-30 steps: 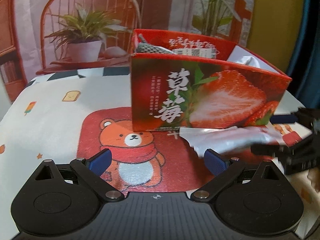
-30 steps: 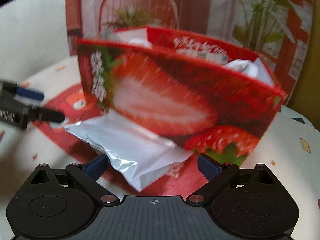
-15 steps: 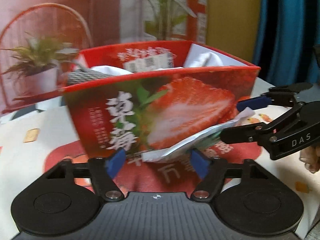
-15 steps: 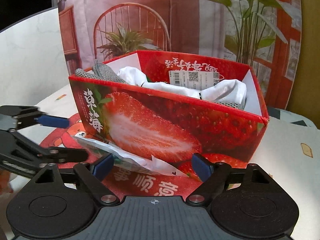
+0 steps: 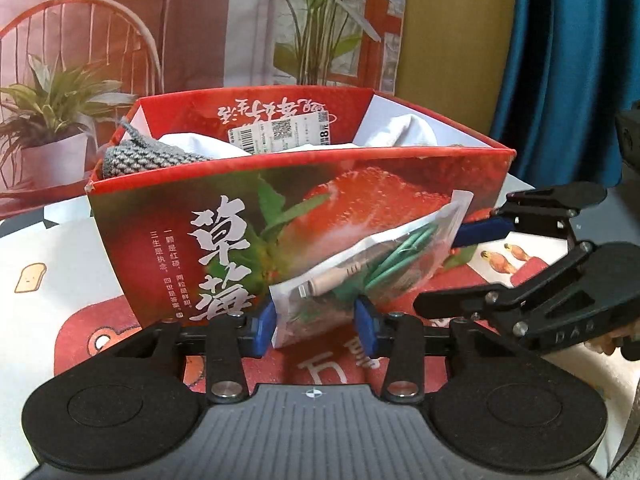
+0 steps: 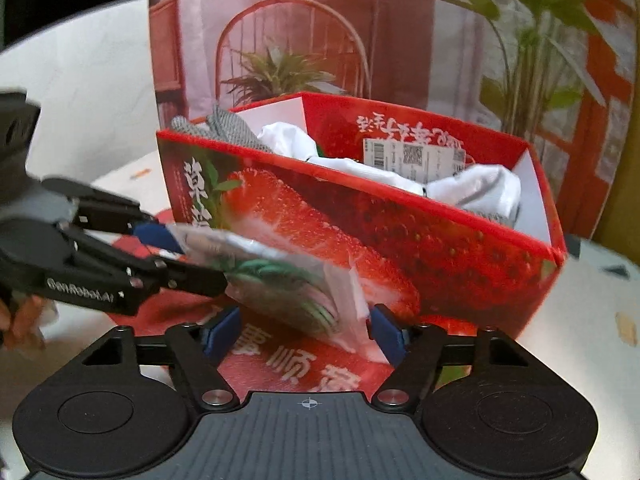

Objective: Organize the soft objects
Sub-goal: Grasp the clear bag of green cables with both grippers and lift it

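The left gripper (image 5: 315, 322) fingers have narrowed onto the clear pouch (image 5: 372, 264), now lifted against the strawberry box (image 5: 240, 216); the right gripper (image 6: 304, 330) fingers have closed partway around its other end.

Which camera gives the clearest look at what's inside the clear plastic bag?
The left wrist view: the plastic bag faces it sharply, showing a coiled green cable and a beige plug. In the right wrist view the bag is blurred; only green strands show.
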Action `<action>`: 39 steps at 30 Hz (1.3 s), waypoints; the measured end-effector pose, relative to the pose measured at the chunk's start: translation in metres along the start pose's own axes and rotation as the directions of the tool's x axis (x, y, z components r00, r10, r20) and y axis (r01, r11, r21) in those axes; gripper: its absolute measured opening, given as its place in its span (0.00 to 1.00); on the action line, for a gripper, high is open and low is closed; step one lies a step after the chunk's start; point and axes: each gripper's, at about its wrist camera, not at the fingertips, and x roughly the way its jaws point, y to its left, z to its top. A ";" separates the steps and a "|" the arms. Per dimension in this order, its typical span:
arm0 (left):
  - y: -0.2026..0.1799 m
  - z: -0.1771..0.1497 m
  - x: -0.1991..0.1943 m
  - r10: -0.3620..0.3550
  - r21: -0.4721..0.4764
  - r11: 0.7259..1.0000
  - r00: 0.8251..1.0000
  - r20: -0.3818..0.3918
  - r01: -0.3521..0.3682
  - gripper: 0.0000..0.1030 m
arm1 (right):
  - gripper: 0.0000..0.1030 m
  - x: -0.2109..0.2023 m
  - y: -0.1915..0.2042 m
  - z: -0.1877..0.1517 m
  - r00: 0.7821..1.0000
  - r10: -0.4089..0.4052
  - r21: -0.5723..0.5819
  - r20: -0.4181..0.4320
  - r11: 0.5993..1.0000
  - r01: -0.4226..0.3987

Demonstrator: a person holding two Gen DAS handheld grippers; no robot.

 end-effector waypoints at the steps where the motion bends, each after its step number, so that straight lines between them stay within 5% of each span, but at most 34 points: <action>1: 0.000 0.002 0.002 0.001 -0.009 1.000 1.000 -0.002 -0.001 0.43 | 0.62 0.002 0.000 0.000 1.000 0.008 -0.006 -0.001 1.000 -0.008; 3: 0.001 0.002 -0.001 0.005 -0.027 1.000 1.000 0.001 -0.005 0.42 | 0.57 0.004 0.003 -0.001 1.000 0.000 -0.029 0.006 1.000 0.000; 5: 0.000 0.002 -0.003 0.004 -0.035 0.999 1.000 0.004 -0.004 0.39 | 0.39 0.005 0.005 -0.002 1.000 -0.022 -0.035 0.009 0.999 0.023; 10: -0.001 0.008 -0.010 -0.001 -0.033 0.999 1.000 0.019 0.002 0.33 | 0.14 0.003 -0.004 0.003 0.998 -0.063 0.057 0.009 0.996 0.062; 23: -0.010 0.040 -0.055 0.014 -0.021 1.000 0.991 0.137 -0.011 0.33 | 0.08 -0.044 -0.002 0.027 0.988 -0.087 0.063 0.126 0.995 0.080; 39: -0.009 0.091 -0.088 0.051 -0.022 0.999 0.957 0.284 -0.047 0.33 | 0.05 -0.079 -0.007 0.084 0.965 -0.087 0.049 0.248 0.996 0.077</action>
